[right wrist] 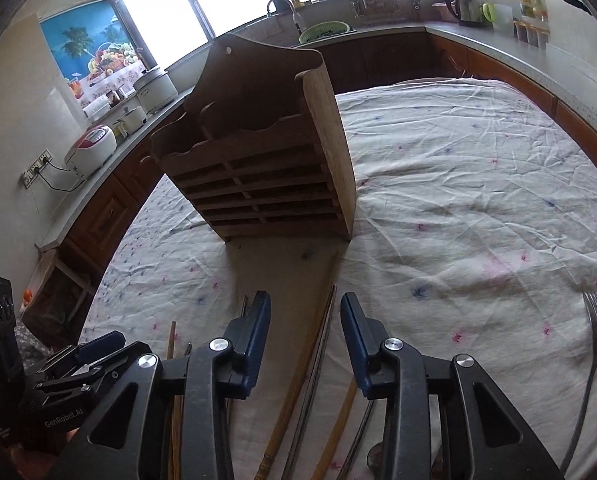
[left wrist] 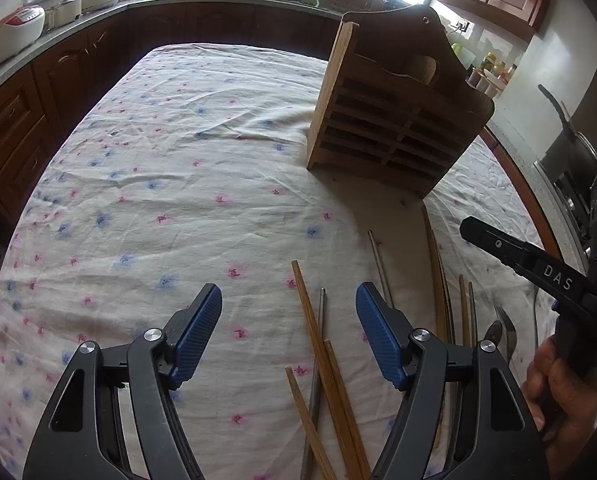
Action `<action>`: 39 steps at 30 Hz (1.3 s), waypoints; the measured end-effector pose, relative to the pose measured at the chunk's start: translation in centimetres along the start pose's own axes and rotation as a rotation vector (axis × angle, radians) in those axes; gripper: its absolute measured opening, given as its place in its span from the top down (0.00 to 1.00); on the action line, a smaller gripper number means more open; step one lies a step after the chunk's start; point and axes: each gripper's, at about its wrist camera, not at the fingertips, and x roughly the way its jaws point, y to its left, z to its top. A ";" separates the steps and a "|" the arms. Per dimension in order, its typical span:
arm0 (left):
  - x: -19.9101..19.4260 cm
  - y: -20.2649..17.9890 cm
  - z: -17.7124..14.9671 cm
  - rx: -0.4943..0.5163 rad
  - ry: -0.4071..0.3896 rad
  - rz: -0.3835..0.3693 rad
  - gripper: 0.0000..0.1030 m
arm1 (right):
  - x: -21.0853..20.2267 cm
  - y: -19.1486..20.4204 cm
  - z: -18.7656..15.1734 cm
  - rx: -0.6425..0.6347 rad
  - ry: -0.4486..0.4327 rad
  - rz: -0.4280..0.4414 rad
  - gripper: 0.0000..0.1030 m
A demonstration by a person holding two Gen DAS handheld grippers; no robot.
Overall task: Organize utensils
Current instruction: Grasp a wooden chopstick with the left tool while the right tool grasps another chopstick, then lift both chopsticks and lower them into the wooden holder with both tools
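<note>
Readable in white on black: "DAS" on the right black hand-held gripper (left wrist: 538, 268) seen from the left wrist view; "GenRobot.AI" on the left black gripper with blue pads (right wrist: 70, 380) seen from the right wrist view.

Left gripper (left wrist: 288, 316): jaws spread wide, holding nothing, hovering above brown wooden chopsticks (left wrist: 322, 360) and a grey metal chopstick (left wrist: 316, 364) lying loose on the cloth. Right gripper (right wrist: 305, 320): jaws parted, empty, over long wooden and metal sticks (right wrist: 310, 380). A steel fork (right wrist: 592, 344) lying apart to the right.

Upright beyond both: a brown slatted wooden utensil rack with scalloped back (left wrist: 394, 120), standing on the cloth.

Underneath, a wrinkled white tablecloth with pink and blue flowers (left wrist: 178, 160). Around, a grey kitchen counter (right wrist: 498, 40) over dark wood cabinets, a white and red rice cooker (right wrist: 92, 148), a green bowl (right wrist: 324, 30), bright windows, a tropical fruit poster (right wrist: 86, 52).
</note>
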 end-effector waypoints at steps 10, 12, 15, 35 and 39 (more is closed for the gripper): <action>3.1 0.1 0.8 -0.004 0.072 -0.048 0.68 | 5.6 -0.7 1.9 0.032 0.082 -0.066 0.69; 3.5 0.1 0.8 -0.003 0.077 -0.056 0.73 | 6.1 -0.5 2.0 0.020 0.085 -0.081 0.74; 3.9 -0.1 0.9 0.008 0.083 -0.071 0.92 | 6.3 0.0 2.1 -0.012 0.077 -0.111 0.83; -6.7 -0.6 1.6 0.023 -0.114 -0.170 0.94 | -5.5 1.4 2.9 -0.014 -0.086 0.091 0.96; -9.9 -0.7 1.2 0.029 -0.172 -0.182 0.95 | -8.4 2.8 2.4 -0.026 -0.136 0.120 0.96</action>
